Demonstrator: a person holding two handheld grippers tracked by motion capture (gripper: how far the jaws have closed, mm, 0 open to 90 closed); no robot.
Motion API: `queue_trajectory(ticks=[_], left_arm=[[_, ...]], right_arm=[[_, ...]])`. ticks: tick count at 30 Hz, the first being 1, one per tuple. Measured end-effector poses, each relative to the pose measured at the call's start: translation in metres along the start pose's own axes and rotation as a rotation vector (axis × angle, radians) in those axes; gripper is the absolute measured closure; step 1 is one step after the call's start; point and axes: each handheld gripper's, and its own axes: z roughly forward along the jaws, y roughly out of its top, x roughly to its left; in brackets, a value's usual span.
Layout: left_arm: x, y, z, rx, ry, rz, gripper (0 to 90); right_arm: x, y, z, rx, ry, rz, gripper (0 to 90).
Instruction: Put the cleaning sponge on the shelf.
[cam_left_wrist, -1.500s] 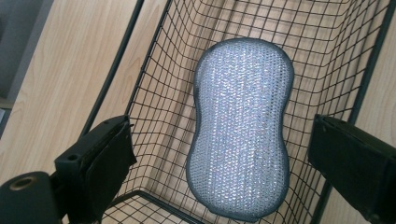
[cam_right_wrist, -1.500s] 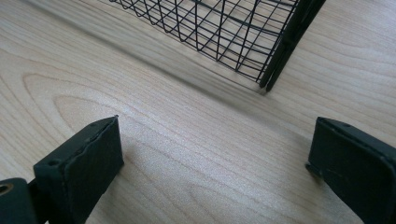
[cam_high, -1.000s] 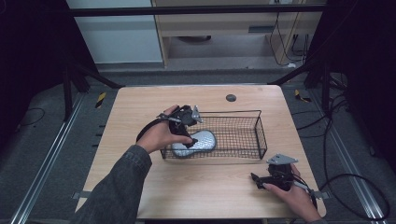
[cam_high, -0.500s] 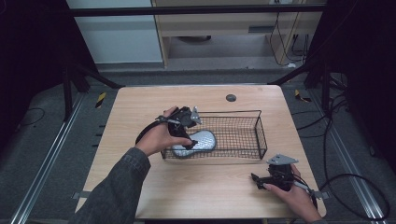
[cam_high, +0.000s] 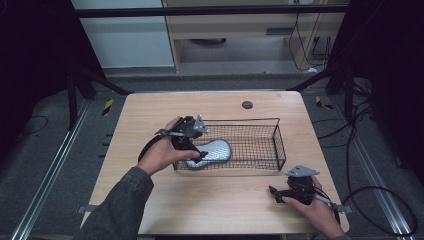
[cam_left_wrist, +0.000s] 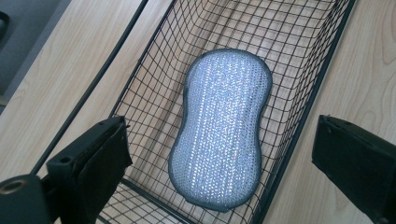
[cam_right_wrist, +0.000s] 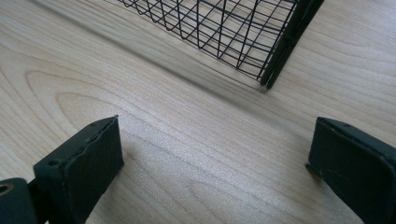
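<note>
The sponge (cam_left_wrist: 221, 135) lies flat in the left end of the wire basket (cam_high: 277, 145), which sits in the middle of the table (cam_high: 150, 112). The sponge is silver and shaped a bit like a peanut. The left gripper (cam_high: 192, 150) hangs just above it, at the basket's left end. Its jaws are wide open, and nothing is in them. In the left gripper view, one jaw sits over each side of the basket, with the sponge between them and a little way off.

The right gripper (cam_high: 276, 191) rests on the table near the basket's right front corner. Its jaws are wide open too, with bare wood between them.

I think the step here is about the sponge in the basket. To pick it up, the left gripper would need to dip down inside the wires and close on the sponge's sides.
</note>
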Motion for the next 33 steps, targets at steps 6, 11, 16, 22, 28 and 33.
queue_trajectory(ticks=[6,11,16,22,28,33], left_arm=[[-0.003,-0.013,-0.012,-0.027,0.024,-0.043,3.0],[-0.003,-0.03,-0.025,-0.061,0.059,-0.092,3.0],[0.001,-0.057,-0.041,-0.087,0.096,-0.137,3.2],[0.002,-0.086,-0.053,-0.109,0.126,-0.181,3.6],[0.002,-0.111,-0.053,-0.112,0.129,-0.235,3.6],[0.003,-0.133,-0.046,-0.094,0.132,-0.281,4.1]], right_arm=[[0.0,0.0,0.0,0.0,0.0,0.0,3.1],[0.0,0.0,0.0,-0.001,-0.001,0.0,3.1],[0.0,0.0,0.0,-0.002,-0.001,-0.002,3.1],[0.0,0.0,0.0,-0.002,-0.001,-0.001,3.1],[0.0,0.0,0.0,-0.002,-0.001,-0.002,3.1],[0.0,0.0,0.0,-0.002,-0.002,-0.001,3.1]])
